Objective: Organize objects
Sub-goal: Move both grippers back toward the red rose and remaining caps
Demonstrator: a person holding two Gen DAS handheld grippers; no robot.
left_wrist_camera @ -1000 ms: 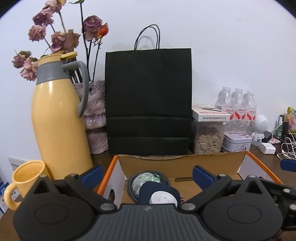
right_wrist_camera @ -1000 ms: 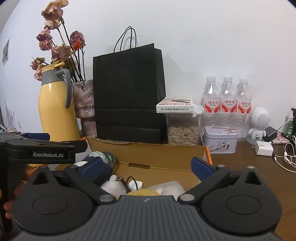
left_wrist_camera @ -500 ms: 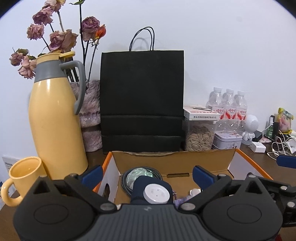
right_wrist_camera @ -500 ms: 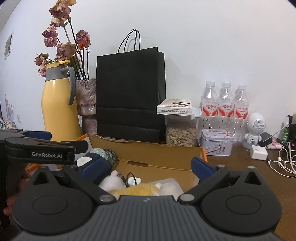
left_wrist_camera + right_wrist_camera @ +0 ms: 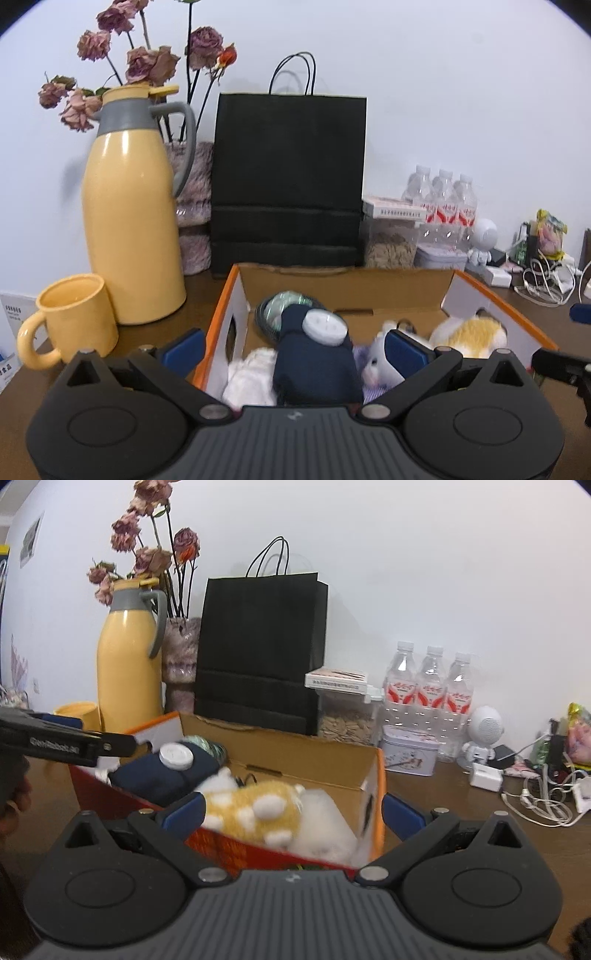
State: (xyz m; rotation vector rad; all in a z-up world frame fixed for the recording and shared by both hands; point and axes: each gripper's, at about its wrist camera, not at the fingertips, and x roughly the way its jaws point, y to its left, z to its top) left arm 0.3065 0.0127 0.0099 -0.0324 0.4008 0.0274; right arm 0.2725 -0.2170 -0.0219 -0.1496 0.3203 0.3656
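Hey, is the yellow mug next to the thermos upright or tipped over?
Upright: the yellow ceramic mug stands on its base, mouth facing up, beside the yellow thermos jug.

even, soft indoor light; strong fisheye bending, dark corners; plush toy (image 5: 255,808) motion-blurred; glare streak on thermos (image 5: 125,206).

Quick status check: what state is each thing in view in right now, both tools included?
Cardboard box: open, holding items.
Navy pouch: lying in the box, white cap up.
Yellow plush: lying in the box.
Yellow thermos: upright, lid on.
Yellow mug: upright.
Black paper bag: standing upright.
Water bottles: upright, capped.
Left tool: open, empty.
Right tool: open, empty.
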